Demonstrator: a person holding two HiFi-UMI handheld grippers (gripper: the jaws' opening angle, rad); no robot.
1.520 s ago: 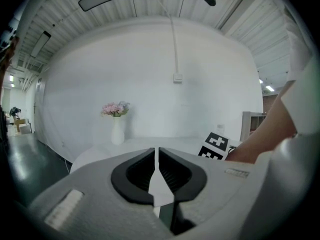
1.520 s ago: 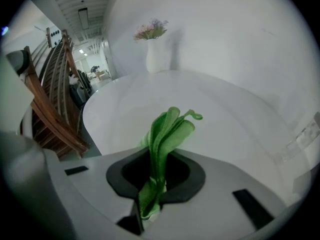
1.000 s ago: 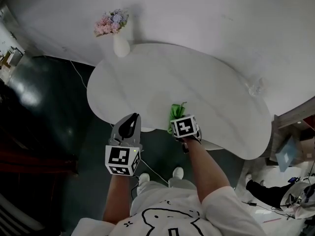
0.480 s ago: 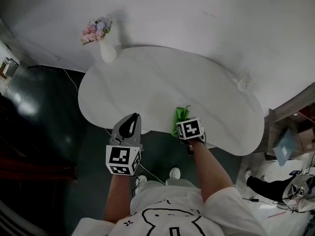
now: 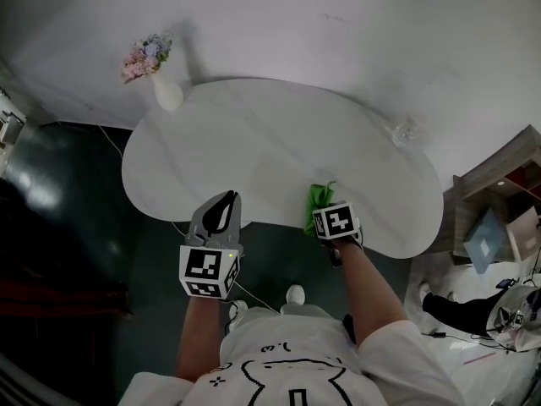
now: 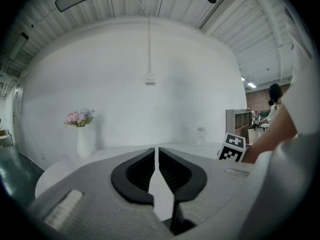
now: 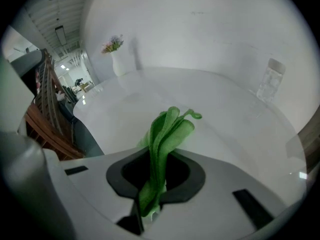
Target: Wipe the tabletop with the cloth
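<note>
Head view: cloth is held by the right gripper at the table edge. Left gripper view: left gripper is clenched, empty. Right gripper view: cloth is gripped bunched; it should be pressed flat and swept in overlapping passes.

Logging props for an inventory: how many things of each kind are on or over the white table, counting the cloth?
vase of flowers: 1
clear glass: 1
green cloth: 1
Total: 3
</note>
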